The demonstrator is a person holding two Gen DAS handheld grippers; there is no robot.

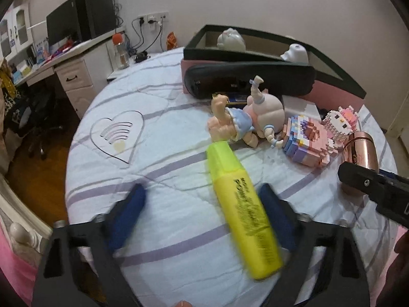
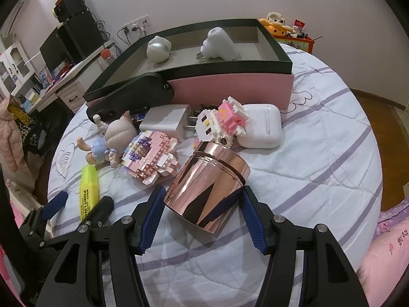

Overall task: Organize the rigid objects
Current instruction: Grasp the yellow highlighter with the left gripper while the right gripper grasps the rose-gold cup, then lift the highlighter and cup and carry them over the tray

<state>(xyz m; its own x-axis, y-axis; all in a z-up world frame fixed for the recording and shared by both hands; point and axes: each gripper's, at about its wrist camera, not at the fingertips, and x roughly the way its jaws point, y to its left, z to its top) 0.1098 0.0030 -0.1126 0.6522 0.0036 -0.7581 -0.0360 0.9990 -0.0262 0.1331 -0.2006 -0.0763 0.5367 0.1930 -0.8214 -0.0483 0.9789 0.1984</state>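
A yellow highlighter (image 1: pixel 241 207) lies on the striped bed cover between the wide-open fingers of my left gripper (image 1: pixel 202 199); it also shows in the right wrist view (image 2: pixel 87 192). A rose-gold metal can (image 2: pixel 208 183) lies on its side between the fingers of my right gripper (image 2: pixel 203 200), whose blue pads sit at both its sides; the can also shows in the left wrist view (image 1: pixel 360 151). The pink box with a dark rim (image 2: pixel 230 87) stands behind and holds two white items.
A doll (image 2: pixel 107 138), two pink brick figures (image 2: pixel 150 156) (image 2: pixel 222 122), a white charger (image 2: pixel 166 121), a white earbud case (image 2: pixel 263 125) and a black case (image 2: pixel 130 97) lie before the box. A desk (image 1: pixel 66 61) stands to the left.
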